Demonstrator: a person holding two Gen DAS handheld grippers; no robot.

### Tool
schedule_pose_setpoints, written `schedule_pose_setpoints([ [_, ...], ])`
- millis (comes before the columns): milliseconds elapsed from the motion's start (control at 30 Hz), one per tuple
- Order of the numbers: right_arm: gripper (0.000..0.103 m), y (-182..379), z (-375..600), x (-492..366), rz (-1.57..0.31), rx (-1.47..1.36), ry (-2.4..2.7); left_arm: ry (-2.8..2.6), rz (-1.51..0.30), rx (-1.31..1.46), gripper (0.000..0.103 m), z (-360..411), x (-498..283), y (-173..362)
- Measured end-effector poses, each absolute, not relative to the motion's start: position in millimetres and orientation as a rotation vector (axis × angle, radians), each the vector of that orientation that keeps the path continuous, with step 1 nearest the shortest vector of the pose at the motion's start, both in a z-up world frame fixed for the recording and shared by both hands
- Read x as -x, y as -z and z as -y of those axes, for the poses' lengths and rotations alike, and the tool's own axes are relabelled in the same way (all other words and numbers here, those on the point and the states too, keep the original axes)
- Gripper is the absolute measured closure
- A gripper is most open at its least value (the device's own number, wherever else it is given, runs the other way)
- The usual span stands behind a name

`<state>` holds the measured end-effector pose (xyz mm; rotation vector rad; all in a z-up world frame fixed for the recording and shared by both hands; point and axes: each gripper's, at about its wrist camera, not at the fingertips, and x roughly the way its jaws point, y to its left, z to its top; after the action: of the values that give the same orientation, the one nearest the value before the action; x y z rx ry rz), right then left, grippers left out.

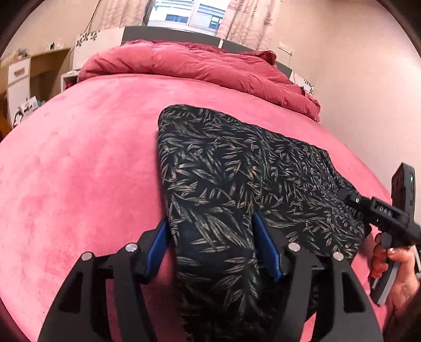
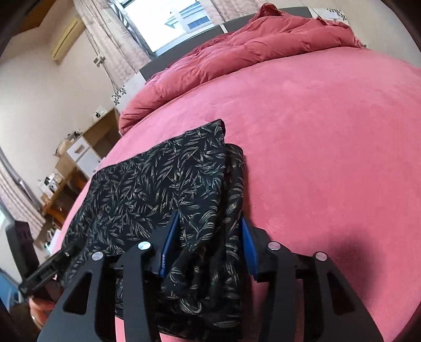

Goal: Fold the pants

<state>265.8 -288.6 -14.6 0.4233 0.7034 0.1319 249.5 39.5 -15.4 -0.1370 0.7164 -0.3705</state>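
The pants [image 1: 236, 179] are black with a tan leaf print and lie folded on the pink bed [image 1: 79, 171]. My left gripper [image 1: 210, 223] stands open, its blue fingers [image 1: 265, 244] on either side of the near left end of the pants. My right gripper [image 2: 209, 218] is also open, its blue fingers [image 2: 248, 244] straddling the bunched right end of the pants [image 2: 158, 184]. Neither pinches the cloth. The right gripper body also shows in the left wrist view [image 1: 381, 213], held by a hand.
A crumpled red duvet [image 1: 197, 63] lies at the head of the bed. A wooden shelf unit with white drawers [image 2: 79, 152] stands beside the bed. A window with curtains [image 1: 184, 13] is behind the headboard. The pink bed [image 2: 329, 144] stretches wide around the pants.
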Motion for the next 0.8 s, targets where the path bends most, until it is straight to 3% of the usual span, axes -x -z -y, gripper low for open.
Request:
schedule_pose_setpoints([
  [133, 0.054, 3.1, 286.1, -247.3, -0.675, -0.413, -0.101, 0.325, -0.669, 0.063, 0.034, -31.3, -227.9, 6.3],
  [200, 0.054, -0.5, 285.8, -237.2, -0.675, -0.405, -0.095, 0.331, -0.658, 0.075, 0.026, -29.8, -214.5, 3.8],
  [800, 0.043, 10.4, 283.7, -200.4, -0.735, -0.316, 0.099, 0.339, -0.698, 0.109, 0.018, -29.1, -210.7, 20.1],
])
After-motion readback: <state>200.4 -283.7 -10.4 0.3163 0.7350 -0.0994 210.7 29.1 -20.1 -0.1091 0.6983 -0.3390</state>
